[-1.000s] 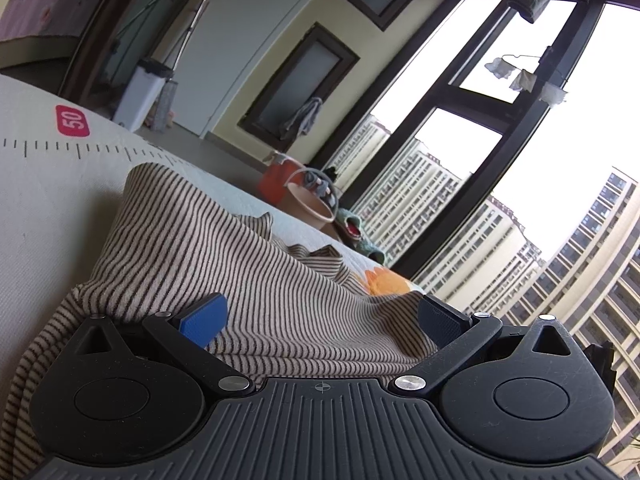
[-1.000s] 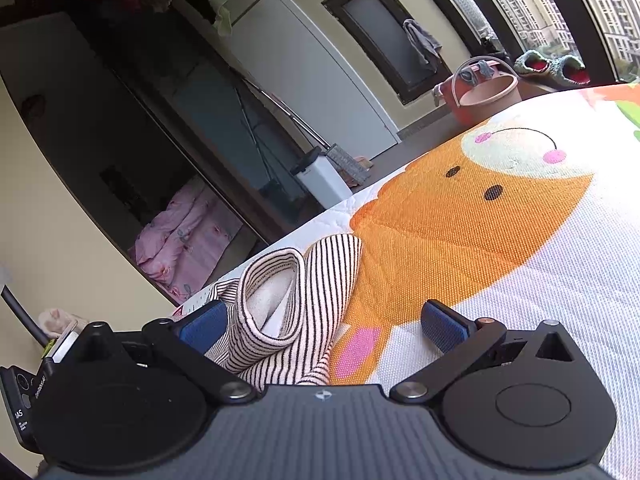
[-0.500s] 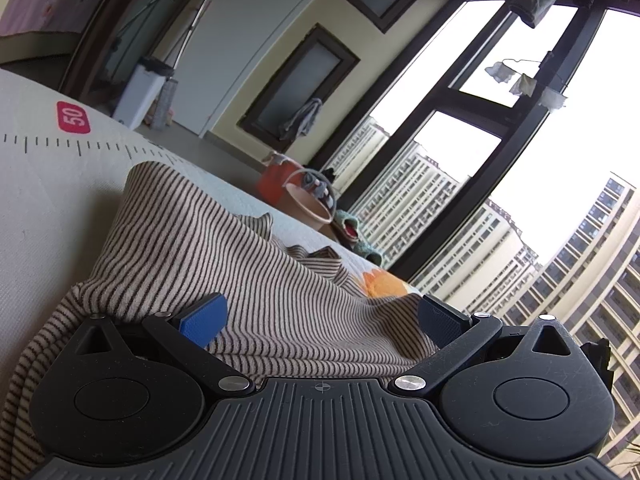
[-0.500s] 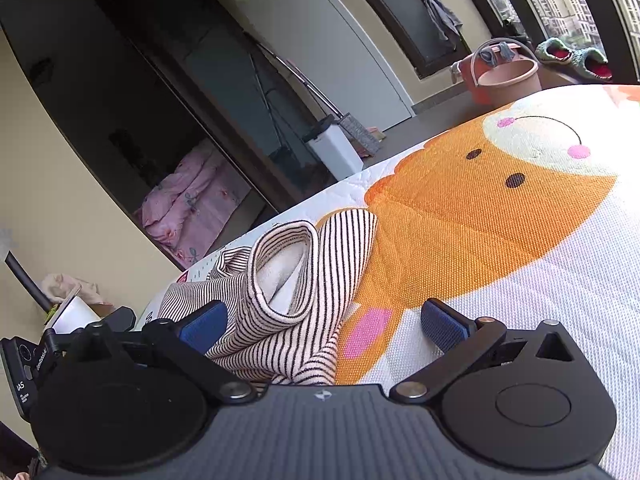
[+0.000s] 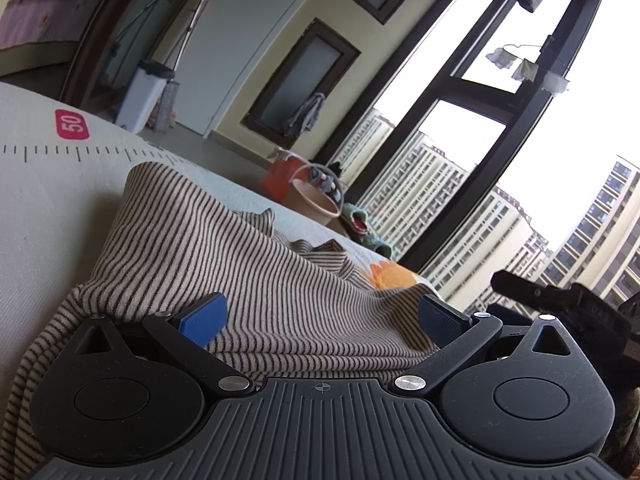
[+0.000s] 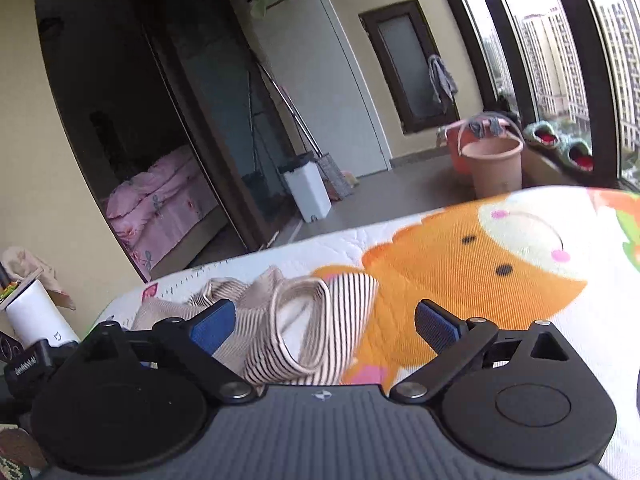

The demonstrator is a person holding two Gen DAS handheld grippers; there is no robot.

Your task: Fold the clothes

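A beige garment with thin dark stripes lies bunched on a printed play mat. My left gripper sits low over it, open, with the cloth spread between its blue pads and neither pad pressing on it. In the right wrist view the same garment shows a rolled sleeve opening just ahead. My right gripper hovers above it. Its jaws are wide and closing, the sleeve lies between them, and the pads do not grip it. A black part of the right gripper shows at the left view's right edge.
The mat carries an orange bear print and ends at a far edge with floor beyond. On that floor stand pink buckets and a white bin. A white cup stands at the left, and tall windows fill the right.
The right gripper has risen and rolled, so the mat looks level and the sleeve sits lower between its jaws. It now shows at the left view's right edge. The left gripper has not moved.
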